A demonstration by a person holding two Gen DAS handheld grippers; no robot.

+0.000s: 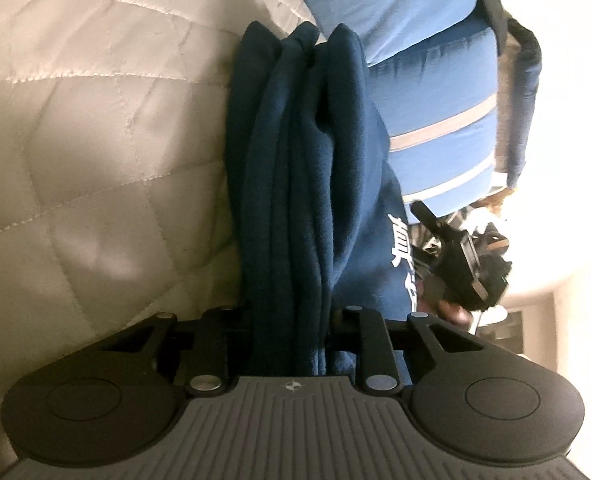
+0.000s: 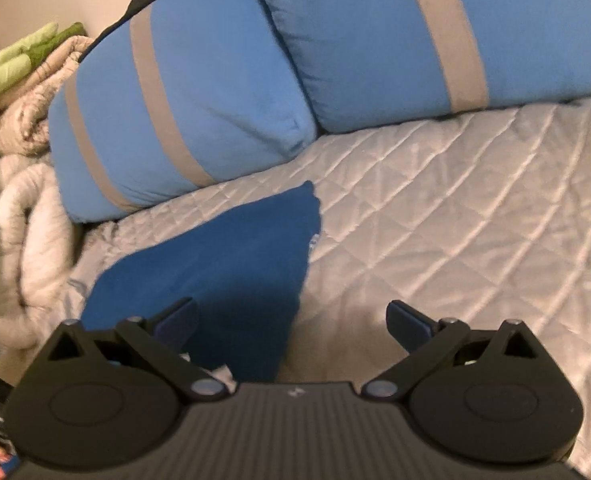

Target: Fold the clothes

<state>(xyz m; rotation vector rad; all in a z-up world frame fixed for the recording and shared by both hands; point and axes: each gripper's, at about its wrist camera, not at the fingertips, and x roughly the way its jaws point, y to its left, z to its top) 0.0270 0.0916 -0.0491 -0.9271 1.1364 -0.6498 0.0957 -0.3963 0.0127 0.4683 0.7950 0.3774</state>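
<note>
1. Right, the left gripper is clamping a bunched navy garment btwn its fingers, many layers squeezed into one thick rope of cloth running straight out ahead of the claw.
2. That bunch is hanging or stretching fwd from the claw, white lettering showing on the fabric just right of the grip line. Prob. a sweatshirt or similar; can't tell the exact type.
3. Why gathered like that? My read: pinching several folds at once is giving one hand control of a whole edge, so the cloth can be lifted and laid w/o sprawling.
4. The quilted bedspread is filling everything left of the left claw; blue striped pillows are sitting beyond and to the right.
5. Right gripper is standing wide, jaws released, nothing btwn them.
6. In the right wrist view the navy garment is lying on the quilt just ahead of that claw, spreading from its left finger fwd to a pointed corner; the right finger is over bare quilt.
7. Judgement: the open claw is hovering low near the cloth, well placed to take a free edge or corner while the other end is being held up.
8. A rumpled beige blanket and green cloth are piling far left of the right claw, well apart from the job.
9. Whether the fold is early or nearly done, I can't tell.
</note>
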